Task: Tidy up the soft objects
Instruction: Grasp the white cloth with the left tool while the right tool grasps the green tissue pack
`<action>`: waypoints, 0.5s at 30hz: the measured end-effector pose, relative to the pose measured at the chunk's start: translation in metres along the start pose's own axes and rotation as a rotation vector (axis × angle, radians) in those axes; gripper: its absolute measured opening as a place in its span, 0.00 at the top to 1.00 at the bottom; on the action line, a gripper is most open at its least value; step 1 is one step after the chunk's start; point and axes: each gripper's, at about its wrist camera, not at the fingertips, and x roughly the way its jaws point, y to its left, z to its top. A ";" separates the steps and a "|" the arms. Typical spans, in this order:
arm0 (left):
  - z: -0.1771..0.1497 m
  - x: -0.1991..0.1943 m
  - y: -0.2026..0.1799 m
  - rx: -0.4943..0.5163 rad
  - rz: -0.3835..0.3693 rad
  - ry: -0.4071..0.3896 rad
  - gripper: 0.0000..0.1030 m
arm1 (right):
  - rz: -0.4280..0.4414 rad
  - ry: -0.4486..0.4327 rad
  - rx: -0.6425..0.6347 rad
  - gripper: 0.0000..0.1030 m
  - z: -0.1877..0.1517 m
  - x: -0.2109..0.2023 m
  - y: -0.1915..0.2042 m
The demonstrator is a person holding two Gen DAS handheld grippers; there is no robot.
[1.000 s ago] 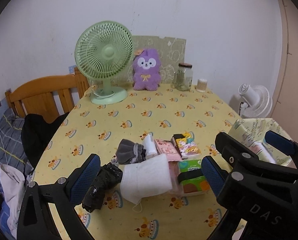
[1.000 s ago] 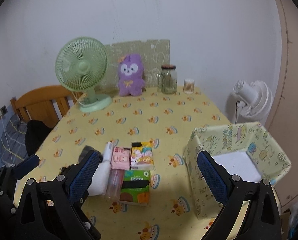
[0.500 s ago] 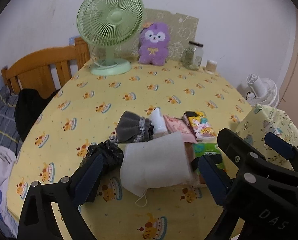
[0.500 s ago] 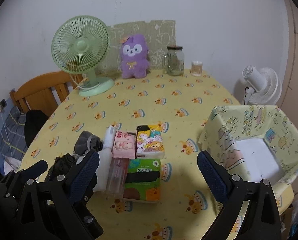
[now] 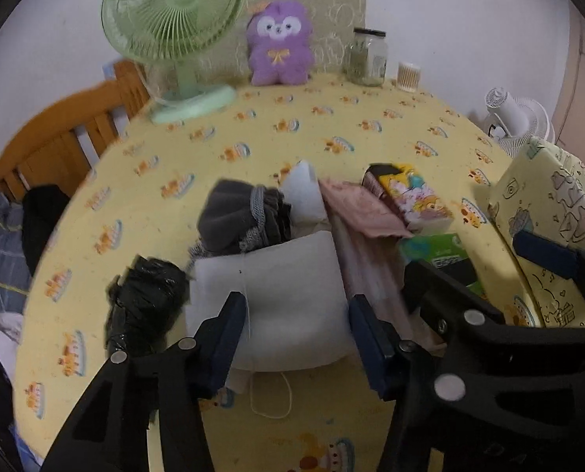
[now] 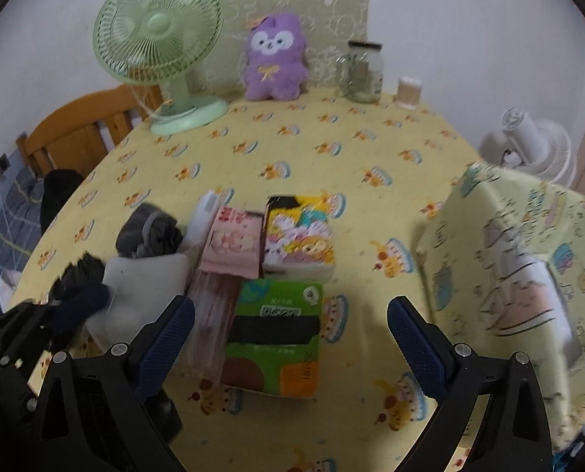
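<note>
Since a second ago both my grippers have dropped toward the near edge of the table (image 5: 332, 126), and the pile of soft things now fills the lower half of each view.

On my left gripper (image 5: 298, 338) the jaws are closing, with the white mask (image 5: 269, 299) between the pads; I cannot tell whether they press on it yet. On my right gripper (image 6: 290, 336) the fingers stand wide apart over the green tissue pack (image 6: 276, 334), touching nothing.

I judge the mask to be very light and limp: it will fold and sag once lifted, and its thin ear loop (image 5: 271, 397) may trail and snag. Pinching across the pleated middle, both layers together, seems the safest hold; a grip on the edge or the loop would likely let it dangle.

It looks like a pale, flat rectangle, slightly puffed, lying near the table's front edge, its loop curling toward me. Just beside it on the left sits a crumpled black plastic bag (image 5: 147, 299); behind it a dark grey sock bundle (image 5: 241, 216); to its right pink wrapped packs (image 5: 363, 212). The patterned box (image 6: 520, 259) waits at the right edge.
</note>
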 end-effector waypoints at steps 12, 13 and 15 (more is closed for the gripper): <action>0.002 0.010 -0.003 0.002 0.011 -0.009 0.35 | 0.012 0.075 0.051 0.05 0.001 0.027 -0.012; 0.003 0.011 -0.004 0.010 0.019 -0.011 0.32 | 0.011 0.077 0.052 0.06 0.001 0.029 -0.012; 0.004 0.013 -0.004 0.014 0.019 -0.008 0.30 | 0.018 0.089 0.063 0.08 0.001 0.033 -0.015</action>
